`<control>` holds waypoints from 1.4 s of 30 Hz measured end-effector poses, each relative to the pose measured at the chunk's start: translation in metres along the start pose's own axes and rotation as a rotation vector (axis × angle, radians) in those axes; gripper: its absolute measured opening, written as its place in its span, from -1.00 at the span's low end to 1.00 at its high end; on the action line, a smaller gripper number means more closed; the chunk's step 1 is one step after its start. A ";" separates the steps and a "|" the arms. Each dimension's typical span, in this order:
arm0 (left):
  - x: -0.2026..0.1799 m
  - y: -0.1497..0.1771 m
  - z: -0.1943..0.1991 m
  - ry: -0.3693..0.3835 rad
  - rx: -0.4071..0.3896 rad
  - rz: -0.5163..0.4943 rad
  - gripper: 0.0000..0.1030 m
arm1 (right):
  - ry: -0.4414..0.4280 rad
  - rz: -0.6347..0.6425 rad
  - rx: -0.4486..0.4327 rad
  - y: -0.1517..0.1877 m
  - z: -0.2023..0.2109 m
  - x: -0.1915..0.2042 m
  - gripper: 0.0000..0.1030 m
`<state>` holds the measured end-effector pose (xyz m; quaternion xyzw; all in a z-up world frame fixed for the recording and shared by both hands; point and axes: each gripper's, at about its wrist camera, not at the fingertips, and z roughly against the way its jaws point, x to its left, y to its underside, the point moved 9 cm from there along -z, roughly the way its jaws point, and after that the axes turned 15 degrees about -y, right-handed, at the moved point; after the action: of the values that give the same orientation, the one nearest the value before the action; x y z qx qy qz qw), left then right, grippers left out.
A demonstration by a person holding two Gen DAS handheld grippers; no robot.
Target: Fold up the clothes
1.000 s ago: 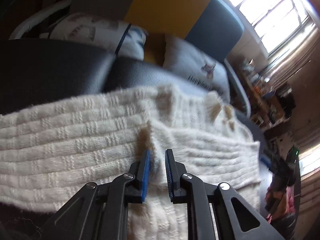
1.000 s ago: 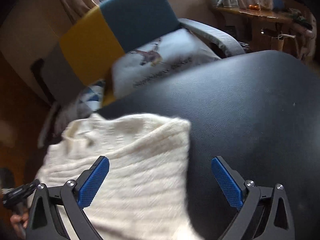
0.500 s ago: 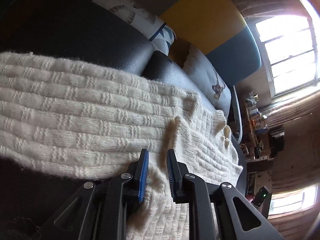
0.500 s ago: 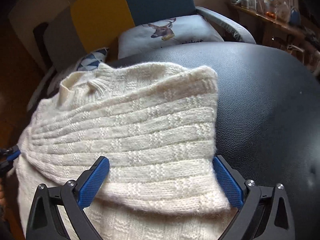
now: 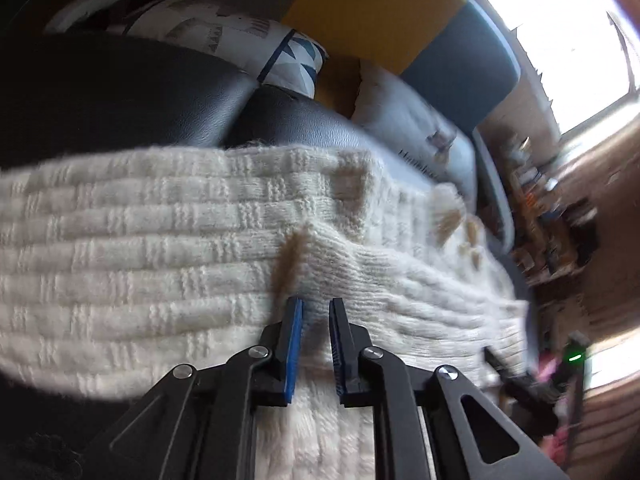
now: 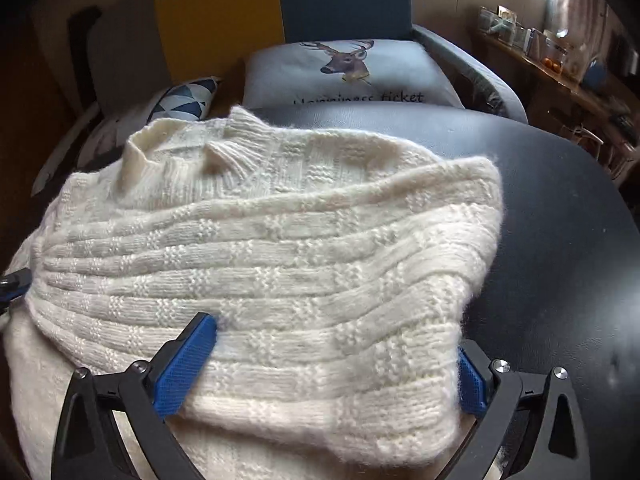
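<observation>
Cream sweater [image 6: 280,264] lies on the black table [image 6: 560,240], one layer doubled over itself. Since a second ago the right gripper [image 6: 332,364] has moved in: jaws spread wide, straddling the folded edge. Left gripper [image 5: 316,344] still pinches a ridge of knit. Fold looks laid, grip not yet released.

One sweater [image 6: 280,264], two cushions [image 6: 352,72] [image 6: 184,98], two grippers [image 5: 316,312] [image 6: 332,356]

Sweater [image 6: 272,264] on the black cushion [image 6: 560,240], deer pillow [image 6: 352,76] behind
</observation>
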<state>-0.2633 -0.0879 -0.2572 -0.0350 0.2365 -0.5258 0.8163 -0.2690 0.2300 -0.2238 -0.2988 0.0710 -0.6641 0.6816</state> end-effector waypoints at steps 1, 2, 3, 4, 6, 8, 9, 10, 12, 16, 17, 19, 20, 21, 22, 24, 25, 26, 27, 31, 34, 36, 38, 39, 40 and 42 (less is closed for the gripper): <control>0.006 0.001 0.007 0.043 -0.003 0.037 -0.65 | 0.018 -0.007 0.010 0.002 -0.001 -0.005 1.00; 0.022 0.003 0.016 0.067 -0.012 0.090 -0.61 | 0.035 -0.015 0.021 0.004 -0.003 -0.010 1.00; 0.038 0.004 0.026 0.088 -0.021 0.144 -0.61 | 0.052 -0.058 0.019 0.006 0.001 -0.022 1.00; 0.062 0.006 0.036 0.086 -0.036 0.191 -0.61 | 0.069 -0.122 0.010 0.008 0.007 -0.037 1.00; 0.110 0.011 0.055 0.078 -0.067 0.283 -0.61 | 0.102 -0.250 -0.008 0.012 0.019 -0.066 1.00; 0.177 0.015 0.081 0.021 -0.119 0.400 -0.61 | 0.113 -0.264 -0.073 0.008 0.039 -0.070 1.00; 0.218 0.019 0.096 -0.014 -0.150 0.474 -0.61 | 0.116 -0.259 -0.110 0.005 0.050 -0.069 1.00; 0.244 0.022 0.106 -0.033 -0.168 0.527 -0.59 | 0.105 -0.231 -0.139 0.000 0.059 -0.059 1.00; 0.316 0.034 0.129 -0.071 -0.203 0.695 -0.57 | 0.044 -0.145 -0.172 -0.008 0.066 -0.021 1.00; 0.402 0.055 0.146 -0.016 -0.222 0.930 -0.52 | -0.154 0.006 -0.139 -0.008 0.049 0.076 1.00; 0.408 0.055 0.146 0.015 -0.225 0.948 -0.48 | -0.196 0.025 -0.118 -0.003 0.041 0.098 1.00; 0.416 0.053 0.146 0.051 -0.235 0.969 -0.48 | -0.259 0.056 -0.081 0.006 0.024 0.133 1.00; 0.418 0.050 0.146 0.053 -0.242 0.973 -0.48 | -0.278 0.071 -0.063 0.012 0.016 0.148 1.00; 0.419 0.046 0.146 0.048 -0.246 0.972 -0.47 | -0.290 0.084 -0.045 0.017 0.008 0.162 1.00; 0.418 0.043 0.145 0.048 -0.247 0.972 -0.45 | -0.299 0.097 -0.032 0.020 0.002 0.173 1.00; 0.415 0.034 0.142 0.051 -0.249 0.963 -0.40 | -0.313 0.122 -0.015 0.023 -0.004 0.192 1.00; 0.414 0.030 0.140 0.048 -0.252 0.957 -0.39 | -0.312 0.133 -0.011 0.023 -0.008 0.199 1.00; 0.412 0.026 0.139 0.044 -0.257 0.958 -0.38 | -0.308 0.144 -0.008 0.022 -0.011 0.205 1.00; 0.410 0.023 0.137 0.040 -0.262 0.960 -0.38 | -0.303 0.155 -0.006 0.021 -0.014 0.211 1.00; 0.406 0.019 0.134 0.057 -0.274 1.019 -0.36 | -0.250 0.197 0.035 0.019 -0.034 0.214 1.00; 0.406 0.017 0.133 0.069 -0.295 1.088 -0.36 | -0.201 0.208 0.098 0.031 -0.059 0.209 1.00; 0.404 0.014 0.130 0.088 -0.297 1.091 -0.44 | -0.169 0.260 0.087 0.036 -0.061 0.210 1.00; 0.401 0.010 0.123 0.117 -0.278 1.083 -0.85 | -0.157 0.289 0.079 0.039 -0.061 0.211 1.00; 0.400 0.011 0.119 0.131 -0.260 1.091 -0.92 | -0.163 0.285 0.077 0.039 -0.061 0.210 1.00; 0.402 0.010 0.122 0.136 -0.265 1.073 -0.88 | -0.172 0.277 0.073 0.039 -0.060 0.209 1.00; 0.399 0.004 0.131 0.121 -0.286 1.010 -0.89 | -0.182 0.266 0.070 0.038 -0.060 0.207 1.00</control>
<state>-0.0705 -0.4599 -0.2819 0.0027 0.3401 -0.0305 0.9399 -0.2432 0.0124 -0.2293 -0.3220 0.0248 -0.5402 0.7771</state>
